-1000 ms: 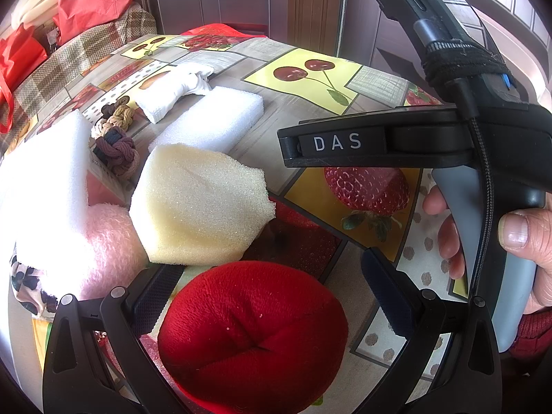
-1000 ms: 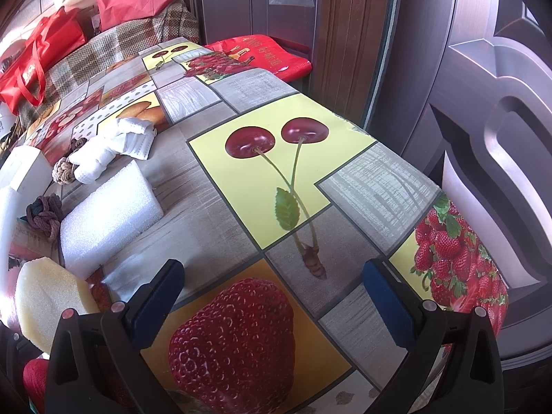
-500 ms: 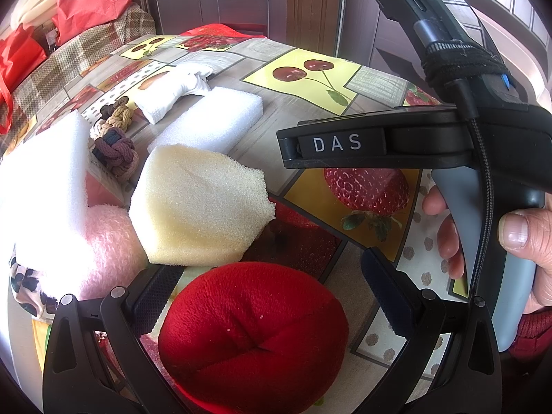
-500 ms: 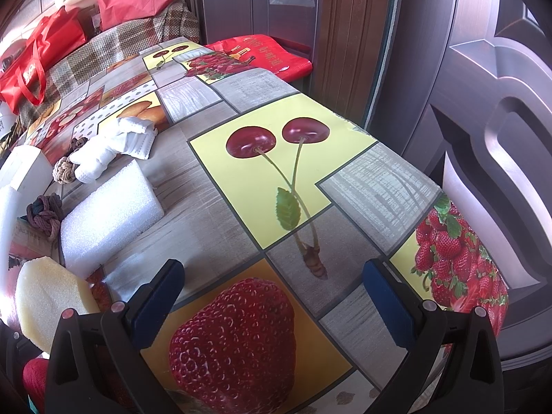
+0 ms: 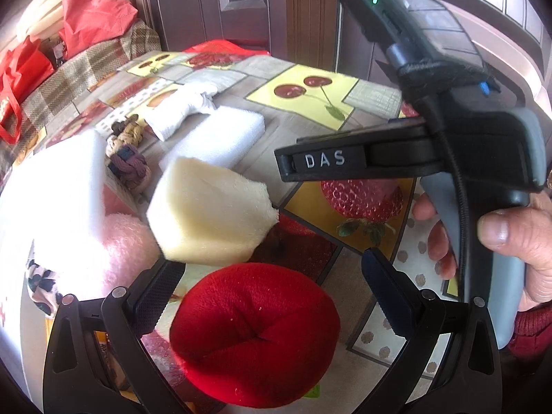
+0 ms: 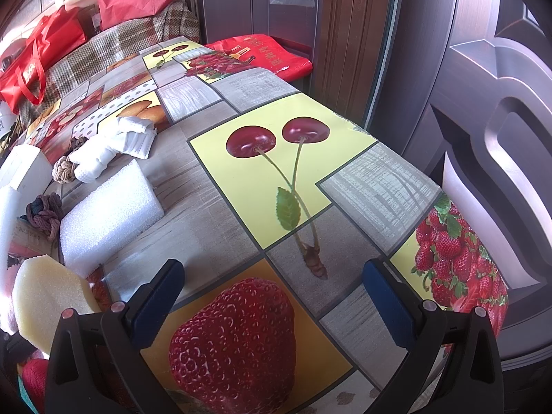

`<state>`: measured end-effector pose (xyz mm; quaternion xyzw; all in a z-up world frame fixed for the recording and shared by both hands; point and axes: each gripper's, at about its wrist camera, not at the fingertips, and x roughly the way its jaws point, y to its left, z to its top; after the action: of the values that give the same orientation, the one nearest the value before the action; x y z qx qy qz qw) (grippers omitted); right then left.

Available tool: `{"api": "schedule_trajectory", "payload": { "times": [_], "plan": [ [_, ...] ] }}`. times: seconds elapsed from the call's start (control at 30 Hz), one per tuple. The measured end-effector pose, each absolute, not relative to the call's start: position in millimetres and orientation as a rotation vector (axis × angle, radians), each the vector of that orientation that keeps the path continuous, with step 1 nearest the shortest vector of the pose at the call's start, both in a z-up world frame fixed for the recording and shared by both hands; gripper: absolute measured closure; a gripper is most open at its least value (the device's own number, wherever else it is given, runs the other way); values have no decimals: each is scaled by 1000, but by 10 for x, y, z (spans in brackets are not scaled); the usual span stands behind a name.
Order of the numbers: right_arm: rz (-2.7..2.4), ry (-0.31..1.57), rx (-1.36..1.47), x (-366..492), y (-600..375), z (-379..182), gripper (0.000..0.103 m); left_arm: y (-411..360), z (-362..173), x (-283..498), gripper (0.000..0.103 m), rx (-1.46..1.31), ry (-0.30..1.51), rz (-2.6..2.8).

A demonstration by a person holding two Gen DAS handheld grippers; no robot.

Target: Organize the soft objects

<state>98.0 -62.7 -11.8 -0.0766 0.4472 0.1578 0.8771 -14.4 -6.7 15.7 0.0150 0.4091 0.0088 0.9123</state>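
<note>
My left gripper [image 5: 269,286] is open, its fingers on either side of a red plush cushion [image 5: 255,334] on the table, not touching it. Behind it lie a cream sponge [image 5: 210,214], a pink fluffy ball [image 5: 117,252], a white foam sheet [image 5: 65,186], a white foam block [image 5: 220,138], knotted rope balls [image 5: 127,165] and a white cloth [image 5: 179,110]. My right gripper [image 6: 272,296] is open and empty above the strawberry print; its body shows in the left wrist view [image 5: 431,131]. The foam block [image 6: 110,214] and sponge [image 6: 45,296] lie to its left.
The table has a fruit-print oilcloth [image 6: 283,179]. Its right edge runs close to a dark wooden door [image 6: 483,103]. A red bag [image 6: 262,55] lies at the far end. Red bags [image 6: 41,55] sit on a checked cloth at the back left.
The left wrist view has shifted slightly, with the sponge and cushion a little nearer. Both grippers stay open and nothing on the table has moved.
</note>
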Motion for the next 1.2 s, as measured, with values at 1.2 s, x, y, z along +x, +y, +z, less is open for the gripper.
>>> {"api": "schedule_trajectory", "payload": {
  "times": [1.2],
  "plan": [
    [1152, 759, -370, -318, -431, 131, 0, 503, 226, -1603, 6, -68, 782, 24]
  ]
}}
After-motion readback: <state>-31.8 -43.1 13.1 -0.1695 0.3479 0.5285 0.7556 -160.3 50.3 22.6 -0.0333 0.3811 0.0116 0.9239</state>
